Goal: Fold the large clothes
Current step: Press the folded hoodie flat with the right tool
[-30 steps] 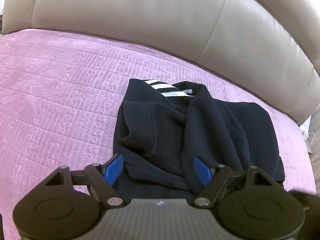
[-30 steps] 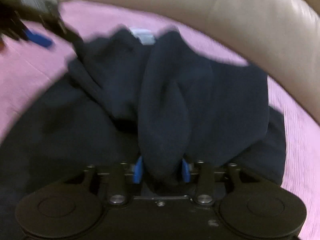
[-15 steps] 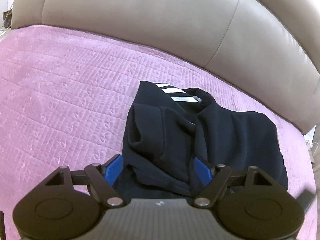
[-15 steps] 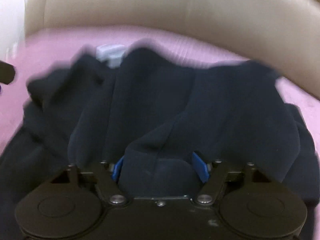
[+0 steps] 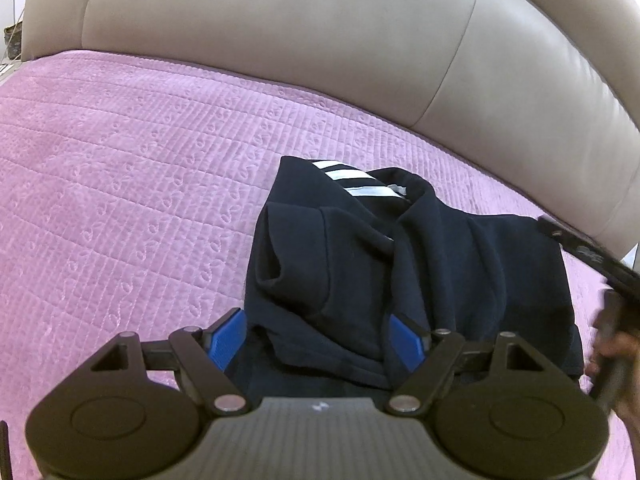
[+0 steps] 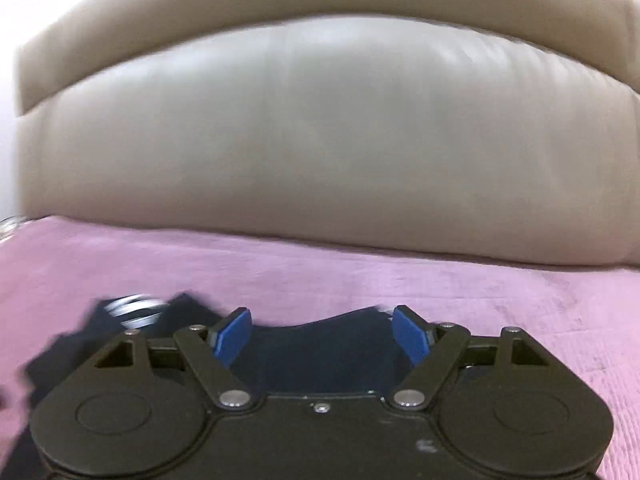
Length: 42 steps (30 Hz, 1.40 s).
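Left wrist: left hand-held gripper (image 5: 316, 338) wide open, empty, above the near edge of the navy sweatshirt (image 5: 408, 272) folded compactly on the pink quilted bed cover (image 5: 132, 184). Fold looks nearly finished; next probably tidy or withdraw.

Right wrist: right hand-held gripper (image 6: 322, 338) wide open, empty, sweatshirt just below. Blurred; adds only the beige headboard (image 6: 320, 140).

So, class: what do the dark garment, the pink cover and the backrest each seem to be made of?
Garment: navy, matte, soft thick folds, probably fleece or sweatshirt knit; white stripes near the collar.
Cover: pink quilted fabric with stitched lines and a slight sheen, perhaps velvety.
Backrest: beige, smooth, seamed panels, leather or faux leather.
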Each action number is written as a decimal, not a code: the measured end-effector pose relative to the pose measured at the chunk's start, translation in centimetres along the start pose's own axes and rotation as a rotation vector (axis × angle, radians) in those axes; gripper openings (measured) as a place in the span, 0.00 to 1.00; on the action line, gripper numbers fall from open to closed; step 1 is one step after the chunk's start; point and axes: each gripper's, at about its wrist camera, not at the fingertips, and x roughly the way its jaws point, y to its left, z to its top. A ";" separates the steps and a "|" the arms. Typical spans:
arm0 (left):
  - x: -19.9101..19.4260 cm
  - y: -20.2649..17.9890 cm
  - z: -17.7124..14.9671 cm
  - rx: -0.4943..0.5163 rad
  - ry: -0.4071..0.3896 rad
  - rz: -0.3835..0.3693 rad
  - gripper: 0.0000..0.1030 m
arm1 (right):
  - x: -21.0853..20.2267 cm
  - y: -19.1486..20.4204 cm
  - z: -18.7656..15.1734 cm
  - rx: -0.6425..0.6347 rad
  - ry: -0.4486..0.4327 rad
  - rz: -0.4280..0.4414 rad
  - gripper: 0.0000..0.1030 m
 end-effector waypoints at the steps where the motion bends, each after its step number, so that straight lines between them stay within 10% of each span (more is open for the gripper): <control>1: 0.1 0.0 0.0 -0.001 0.000 0.002 0.77 | 1.6 -2.0 -0.7 0.054 0.078 0.001 0.91; 3: 0.2 0.0 0.0 -0.003 -0.001 0.002 0.77 | 4.9 -4.8 -3.9 0.189 0.248 -0.026 0.91; 13: 1.1 -0.4 -0.3 0.005 0.019 0.004 0.77 | -6.9 -1.5 -2.7 0.019 -0.113 -0.017 0.97; 16: 1.2 -0.9 -0.4 0.022 0.022 0.024 0.77 | -7.6 1.5 -5.2 -0.156 0.023 0.108 0.99; 19: 1.2 -1.1 -0.6 0.035 0.028 0.035 0.77 | -5.1 1.7 -10.6 -0.234 0.180 0.023 1.00; 27: 1.3 -1.1 -0.7 0.014 0.024 0.051 0.77 | -10.9 -0.9 -9.9 0.049 0.076 0.140 0.99; 29: 1.4 -1.4 -0.8 0.016 0.026 0.045 0.77 | -11.4 0.8 -9.4 -0.009 0.046 0.184 0.99; 33: 1.8 -2.1 -1.1 0.047 0.038 0.052 0.77 | -7.0 3.4 -13.9 -0.171 0.282 0.036 1.00; 42: 2.1 -2.3 -1.3 0.070 0.046 0.060 0.77 | -10.2 1.2 -10.1 -0.034 0.114 0.142 0.99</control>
